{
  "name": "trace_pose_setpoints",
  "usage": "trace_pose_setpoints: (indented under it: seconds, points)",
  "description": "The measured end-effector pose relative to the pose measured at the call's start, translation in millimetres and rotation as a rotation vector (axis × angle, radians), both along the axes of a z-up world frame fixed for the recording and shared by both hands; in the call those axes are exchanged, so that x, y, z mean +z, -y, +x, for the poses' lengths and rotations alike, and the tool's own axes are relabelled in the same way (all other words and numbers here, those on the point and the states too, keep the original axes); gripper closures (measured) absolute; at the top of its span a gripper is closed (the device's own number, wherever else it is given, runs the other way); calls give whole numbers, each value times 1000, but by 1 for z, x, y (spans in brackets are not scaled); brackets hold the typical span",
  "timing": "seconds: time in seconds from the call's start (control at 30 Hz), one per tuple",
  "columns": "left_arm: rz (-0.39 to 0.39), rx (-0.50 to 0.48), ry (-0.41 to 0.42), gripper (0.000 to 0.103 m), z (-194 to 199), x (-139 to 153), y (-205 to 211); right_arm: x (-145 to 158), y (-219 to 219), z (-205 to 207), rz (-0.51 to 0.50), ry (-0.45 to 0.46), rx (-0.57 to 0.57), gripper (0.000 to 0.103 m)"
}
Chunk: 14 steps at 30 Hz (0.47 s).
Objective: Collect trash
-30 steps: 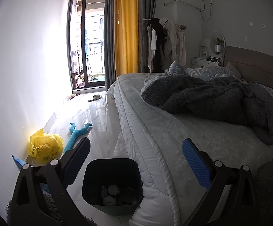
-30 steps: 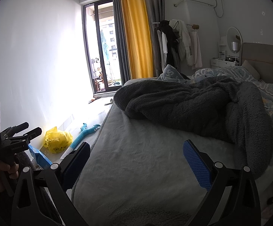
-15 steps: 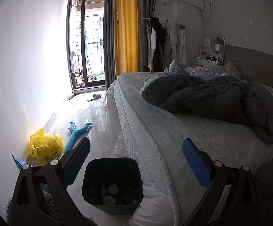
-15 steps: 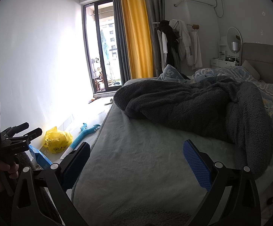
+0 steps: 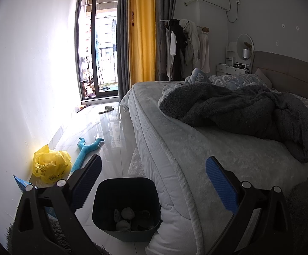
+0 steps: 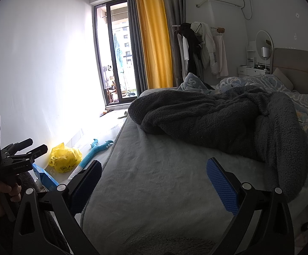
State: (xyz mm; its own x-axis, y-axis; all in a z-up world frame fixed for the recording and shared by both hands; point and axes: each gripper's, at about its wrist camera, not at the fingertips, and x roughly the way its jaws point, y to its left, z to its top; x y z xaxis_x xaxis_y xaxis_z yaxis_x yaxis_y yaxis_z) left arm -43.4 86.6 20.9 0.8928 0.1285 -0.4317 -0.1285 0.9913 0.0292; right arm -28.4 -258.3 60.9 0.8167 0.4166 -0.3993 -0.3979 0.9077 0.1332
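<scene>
A dark trash bin (image 5: 126, 208) stands on the floor beside the bed, with crumpled paper balls (image 5: 127, 213) inside. My left gripper (image 5: 154, 182) is open and empty, held above the bin. A crumpled yellow plastic bag (image 5: 50, 165) lies by the wall; it also shows in the right wrist view (image 6: 65, 157). A blue box (image 6: 44, 177) lies near it. My right gripper (image 6: 154, 182) is open and empty over the bed's grey cover (image 6: 164, 187). The left gripper's body shows at the left of the right wrist view (image 6: 11, 165).
A blue plush toy (image 5: 88, 148) lies on the glossy floor (image 5: 111, 140). A dark fleece blanket (image 5: 239, 110) is heaped on the bed. A slipper (image 5: 106, 109) lies by the balcony door. A small bubble-wrap piece (image 5: 136, 163) lies at the bed's foot.
</scene>
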Motion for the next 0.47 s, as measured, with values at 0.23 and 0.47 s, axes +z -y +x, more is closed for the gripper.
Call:
trace_pose_setpoints:
  seconds: [0.23, 0.47]
  points:
    - [-5, -10, 0, 3, 0, -1, 0, 0, 0, 0, 0, 0, 0, 3]
    - [-6, 4, -5, 3, 0, -1, -1, -1, 1, 1, 0, -1, 3, 3]
